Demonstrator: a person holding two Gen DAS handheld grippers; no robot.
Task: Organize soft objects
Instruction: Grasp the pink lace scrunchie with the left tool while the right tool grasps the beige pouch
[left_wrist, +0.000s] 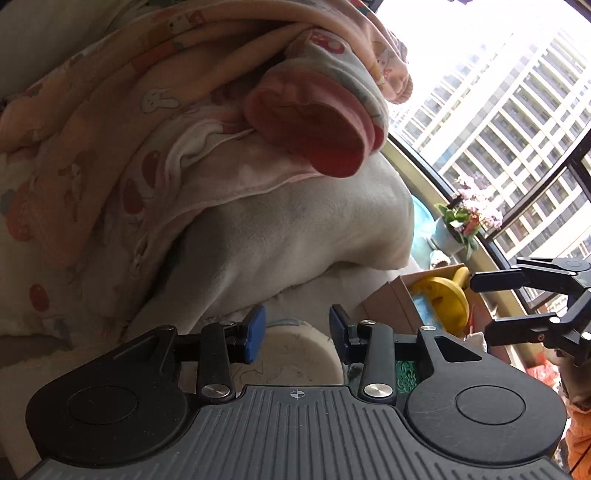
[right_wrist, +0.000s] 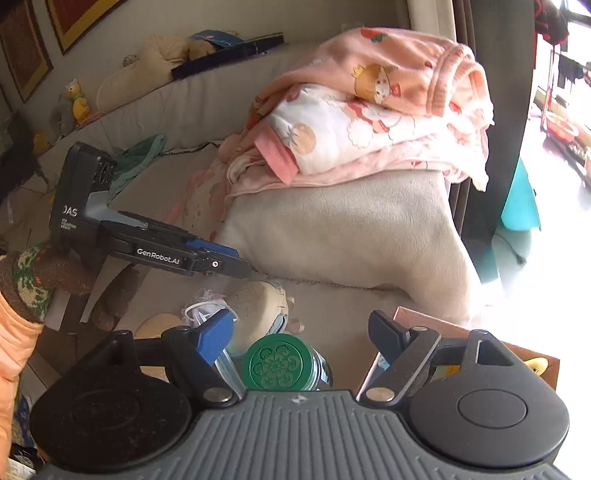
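**Both claws released and empty beside the pillow and folded clothes**

Nearest the right gripper (right_wrist: 299, 332), directly below the gap between its spread fingers, stands a jar with a green embossed lid (right_wrist: 275, 362); the lid is on, so its contents cannot be told. The claw is released and grips nothing. Just to the right, partly behind the right finger, sits a cardboard box (right_wrist: 532, 354) with its top open. In the left wrist view the same box (left_wrist: 399, 295) holds a yellow plastic toy (left_wrist: 443, 299) leaning on its rim; what else lies in the box is unclear.

The left gripper (left_wrist: 297, 330) also has its fingers spread with nothing between them. It hangs low over the sofa seat (right_wrist: 343, 306), pointing at a small cream cushion (left_wrist: 295, 354) that lies on the seat. From the right wrist view this gripper (right_wrist: 243, 264) reaches in from the left, its tip near the base of the pillow, with the cushion just below it.

Farther on, a large cream pillow (right_wrist: 351, 229) rests on the seat. On top of it lies a stack of folded pink printed clothes (right_wrist: 369, 122), the top garment showing a cartoon girl. From the left wrist view a rolled pink cuff (left_wrist: 314, 125) sticks out of the stack.

Beyond, plush toys (right_wrist: 155, 62) sit along the sofa back, and a potted plant (left_wrist: 465, 221) stands by the window.
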